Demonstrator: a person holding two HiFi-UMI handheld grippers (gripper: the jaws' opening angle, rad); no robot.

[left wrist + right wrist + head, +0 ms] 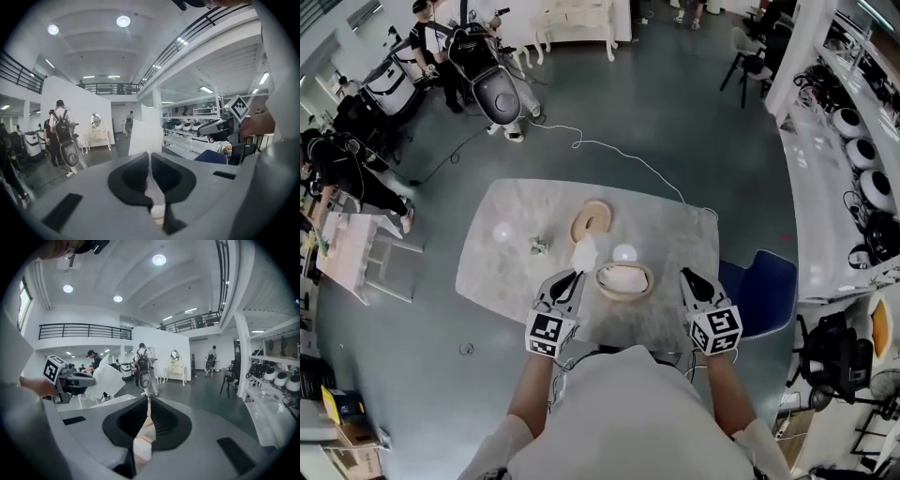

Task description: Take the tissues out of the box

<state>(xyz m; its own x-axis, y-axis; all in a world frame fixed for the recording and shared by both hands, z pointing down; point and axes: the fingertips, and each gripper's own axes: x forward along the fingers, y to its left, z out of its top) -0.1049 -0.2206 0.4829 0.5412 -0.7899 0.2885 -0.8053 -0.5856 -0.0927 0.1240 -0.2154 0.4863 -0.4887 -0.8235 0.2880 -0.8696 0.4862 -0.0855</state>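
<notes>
An oval wooden tissue box (624, 280) stands open on the marble table (506, 267), with white tissue showing inside. Its lid (592, 222) lies farther back. My left gripper (577, 274) is just left of the box, shut on a white tissue (583, 251) that stands up from its tips. In the left gripper view the tissue (142, 133) rises from between the closed jaws of that gripper (150, 157). My right gripper (687, 275) hovers right of the box, shut with nothing in it. The right gripper view shows its closed jaws (149, 400) and the held tissue (111, 379) at the left.
A small metallic object (539, 246) lies on the table left of the lid. A blue chair (761, 289) stands at the table's right end. A cable (619, 155) runs over the floor behind the table. People and equipment stand far back in the hall.
</notes>
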